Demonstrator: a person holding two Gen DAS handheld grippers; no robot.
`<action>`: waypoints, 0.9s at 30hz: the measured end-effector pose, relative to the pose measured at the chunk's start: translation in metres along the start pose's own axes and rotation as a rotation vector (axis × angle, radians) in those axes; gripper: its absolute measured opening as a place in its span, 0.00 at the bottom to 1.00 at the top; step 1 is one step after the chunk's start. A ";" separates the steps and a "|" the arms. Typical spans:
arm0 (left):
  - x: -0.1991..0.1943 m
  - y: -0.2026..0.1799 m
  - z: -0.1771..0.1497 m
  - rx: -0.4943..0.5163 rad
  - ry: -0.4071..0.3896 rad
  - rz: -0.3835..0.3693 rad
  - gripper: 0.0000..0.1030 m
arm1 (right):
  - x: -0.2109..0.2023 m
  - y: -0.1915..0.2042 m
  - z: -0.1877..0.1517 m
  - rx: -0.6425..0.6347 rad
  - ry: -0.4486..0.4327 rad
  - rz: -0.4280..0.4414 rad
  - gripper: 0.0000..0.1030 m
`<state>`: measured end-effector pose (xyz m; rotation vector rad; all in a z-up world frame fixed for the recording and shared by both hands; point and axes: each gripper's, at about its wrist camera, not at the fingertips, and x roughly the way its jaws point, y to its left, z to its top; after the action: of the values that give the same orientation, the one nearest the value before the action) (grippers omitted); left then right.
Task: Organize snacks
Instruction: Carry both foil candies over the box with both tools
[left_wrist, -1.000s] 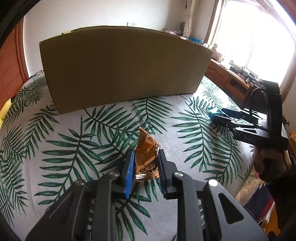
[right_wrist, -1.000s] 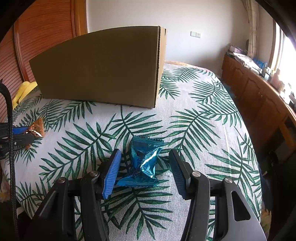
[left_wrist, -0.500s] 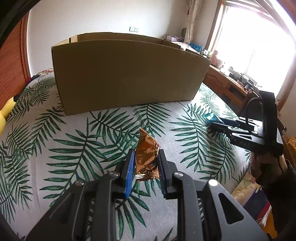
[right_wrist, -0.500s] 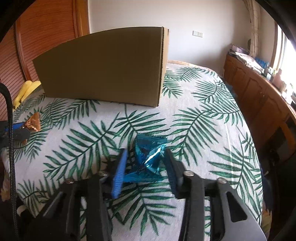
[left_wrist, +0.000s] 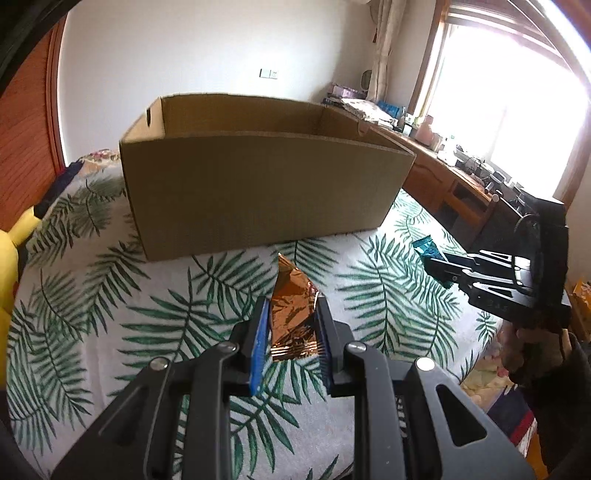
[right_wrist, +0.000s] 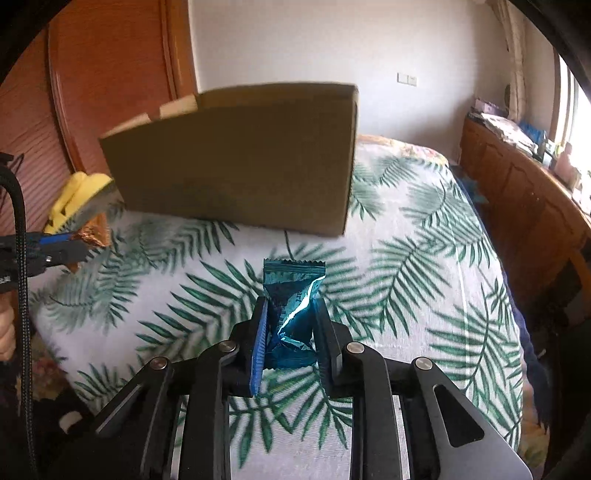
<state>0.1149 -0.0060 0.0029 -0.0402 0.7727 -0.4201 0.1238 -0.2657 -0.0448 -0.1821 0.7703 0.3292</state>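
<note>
My left gripper (left_wrist: 290, 306) is shut on a copper foil snack packet (left_wrist: 291, 314) and holds it above the palm-leaf bedspread (left_wrist: 110, 295). My right gripper (right_wrist: 290, 306) is shut on a teal foil snack packet (right_wrist: 293, 295), also lifted off the bed. An open cardboard box (left_wrist: 258, 184) stands on the bed beyond both grippers; what lies inside it is hidden. In the left wrist view the right gripper (left_wrist: 428, 260) shows at the right with the teal packet (left_wrist: 424, 247). In the right wrist view the left gripper (right_wrist: 83, 245) shows at the left with the copper packet (right_wrist: 92, 232).
A yellow plush toy (left_wrist: 14, 240) lies at the bed's left edge by the wooden headboard (right_wrist: 110, 92). A wooden cabinet (right_wrist: 524, 192) with clutter runs along the right wall under the window. The box (right_wrist: 240, 158) fills the far middle of the bed.
Both grippers have closed on their packets and lifted them off the bedspread. Both views have risen, so the box's open top shows in the left wrist view.
</note>
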 end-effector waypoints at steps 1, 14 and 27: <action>-0.001 0.000 0.002 0.002 -0.003 0.002 0.21 | -0.003 0.002 0.004 -0.007 -0.009 0.002 0.21; -0.024 0.002 0.058 0.057 -0.079 0.044 0.21 | -0.027 0.021 0.067 -0.063 -0.109 0.019 0.21; -0.054 -0.006 0.104 0.103 -0.162 0.064 0.21 | -0.023 0.033 0.105 -0.080 -0.131 0.032 0.21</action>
<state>0.1495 -0.0035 0.1148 0.0464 0.5904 -0.3898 0.1646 -0.2107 0.0438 -0.2209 0.6319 0.3989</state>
